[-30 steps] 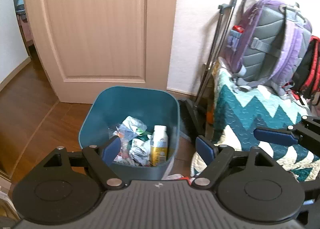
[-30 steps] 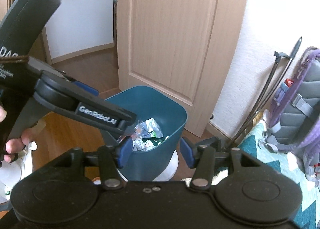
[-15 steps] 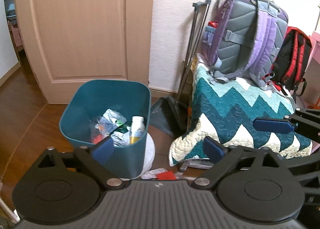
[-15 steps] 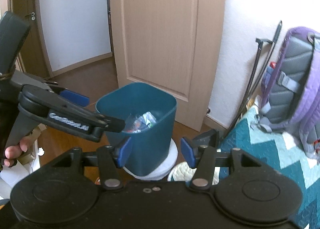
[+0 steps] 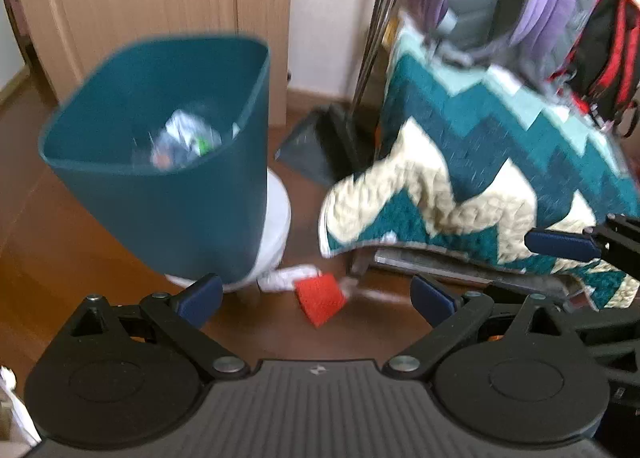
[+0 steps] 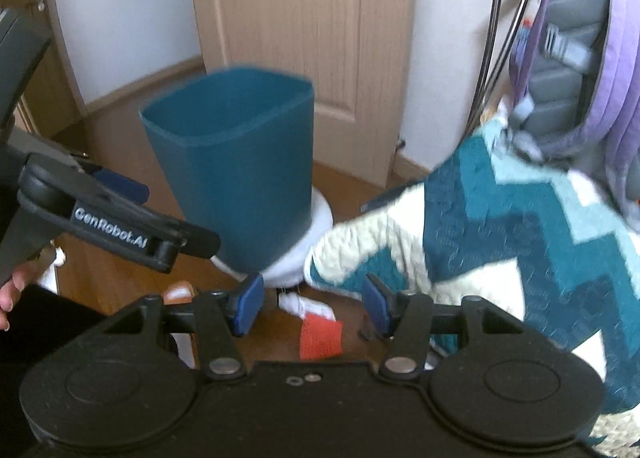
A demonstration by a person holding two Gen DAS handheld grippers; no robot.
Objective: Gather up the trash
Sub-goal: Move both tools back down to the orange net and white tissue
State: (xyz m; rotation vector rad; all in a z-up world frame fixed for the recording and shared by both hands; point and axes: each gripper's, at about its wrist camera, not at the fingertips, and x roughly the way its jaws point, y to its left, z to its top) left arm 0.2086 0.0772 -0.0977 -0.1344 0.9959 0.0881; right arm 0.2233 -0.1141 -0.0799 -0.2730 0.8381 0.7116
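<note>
Blue-padded jaws of the left gripper (image 5: 316, 294) stand spread wide with nothing between them; the right gripper (image 6: 312, 304) is likewise released and empty, its gap narrower. Both point down at the wooden floor (image 5: 60, 250).

Directly ahead of both sets of jaws, on the floor, lies a red mesh scrap (image 5: 320, 296), seen in the right wrist view at (image 6: 321, 338). Just beyond it and touching or nearly touching, a crumpled white wrapper (image 5: 286, 278) rests against the white base of the bin. Neither item is contacted.

Further ahead and to the left stands the teal bin (image 5: 168, 194), already holding mixed refuse. To the right hangs a zigzag quilt (image 5: 500, 162), with a dustpan (image 5: 316, 150) and backpacks behind.

Assessment: the red scrap looks light, soft and limp; it should crush readily and will not slip. A pinch across its raised middle or nearest edge is advisable, since it lies flat. The wrapper appears equally light and crushable; take it at a protruding fold. Blur limits finer detail.
</note>
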